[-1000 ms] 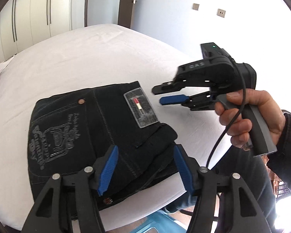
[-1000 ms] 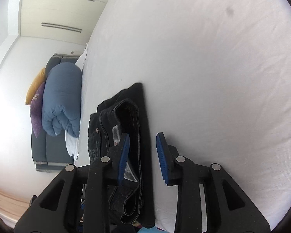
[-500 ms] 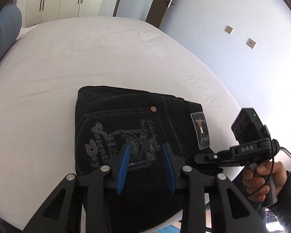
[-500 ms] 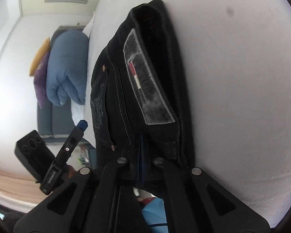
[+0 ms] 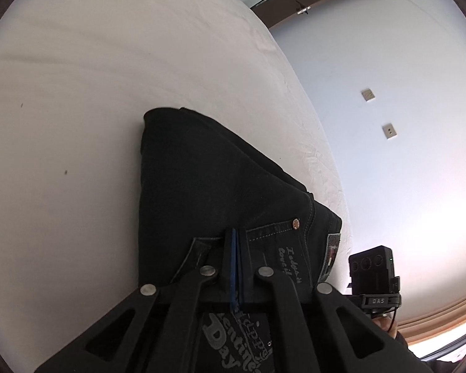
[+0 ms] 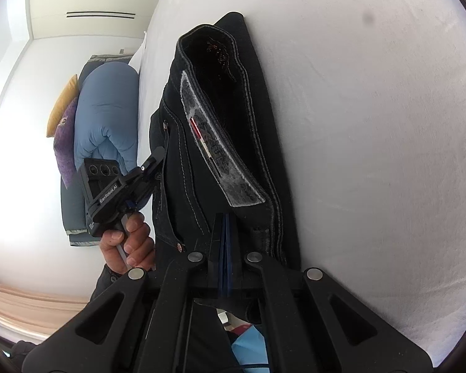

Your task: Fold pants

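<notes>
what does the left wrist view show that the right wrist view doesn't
Only the left wrist view: two pale wall plates, a dark door frame and the pocket's grey embroidered lettering.

Only the right wrist view: a rolled blue duvet, yellow and purple cushions, the open waistband and a hand gripping the left tongs.

Both: the folded black jeans on the white bed sheet, the grey waistband patch, and shut tongs pinching denim.

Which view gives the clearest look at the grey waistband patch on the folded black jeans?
The right wrist view: the grey waistband patch lies long and unobstructed along the open waistband of the black jeans, red stripe visible. The left wrist view shows the patch only as an edge-on sliver at the jeans' right edge.
</notes>
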`<state>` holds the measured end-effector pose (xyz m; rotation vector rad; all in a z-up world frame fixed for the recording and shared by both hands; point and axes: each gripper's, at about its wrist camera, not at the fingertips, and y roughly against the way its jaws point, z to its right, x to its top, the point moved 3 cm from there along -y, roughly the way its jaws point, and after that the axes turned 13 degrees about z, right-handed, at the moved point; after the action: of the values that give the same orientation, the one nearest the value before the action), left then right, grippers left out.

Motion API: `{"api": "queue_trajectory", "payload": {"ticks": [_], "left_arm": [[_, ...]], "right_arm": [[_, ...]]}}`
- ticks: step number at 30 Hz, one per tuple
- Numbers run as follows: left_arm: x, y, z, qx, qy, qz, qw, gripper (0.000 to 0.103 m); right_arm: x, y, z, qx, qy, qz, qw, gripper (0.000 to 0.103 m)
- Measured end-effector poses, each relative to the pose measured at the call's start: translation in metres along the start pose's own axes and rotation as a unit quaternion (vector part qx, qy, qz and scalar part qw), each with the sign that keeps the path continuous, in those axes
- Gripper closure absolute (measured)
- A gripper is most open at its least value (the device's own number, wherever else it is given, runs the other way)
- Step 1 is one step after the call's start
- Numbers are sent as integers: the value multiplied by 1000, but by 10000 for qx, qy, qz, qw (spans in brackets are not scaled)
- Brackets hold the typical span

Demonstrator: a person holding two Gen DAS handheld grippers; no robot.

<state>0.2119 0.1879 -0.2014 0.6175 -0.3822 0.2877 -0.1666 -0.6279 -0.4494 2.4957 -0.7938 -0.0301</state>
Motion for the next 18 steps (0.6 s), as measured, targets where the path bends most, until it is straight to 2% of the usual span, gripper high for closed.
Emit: {"api": "queue_trajectory", "payload": {"ticks": [1, 5, 8, 13, 18], "left_arm": [[-4, 5, -2, -64, 79, 64, 9999, 101], [-27, 25, 7, -135, -158, 85, 9997, 101], [-56, 36, 13, 126, -502, 20, 9987, 101], [-88, 54, 25, 628, -840, 187, 9943, 101], [-111, 61, 43, 1274, -1415, 293, 9813, 101]], "right_arm": [[1, 1, 3, 5, -7, -3, 10000, 103], [0, 0, 4, -24, 21, -11, 10000, 103], [-2, 3, 2, -46, 52, 17, 10000, 103], [-3, 6, -2, -71, 105, 59, 9999, 103], [-7, 7, -7, -109, 183, 105, 9997, 103]]}}
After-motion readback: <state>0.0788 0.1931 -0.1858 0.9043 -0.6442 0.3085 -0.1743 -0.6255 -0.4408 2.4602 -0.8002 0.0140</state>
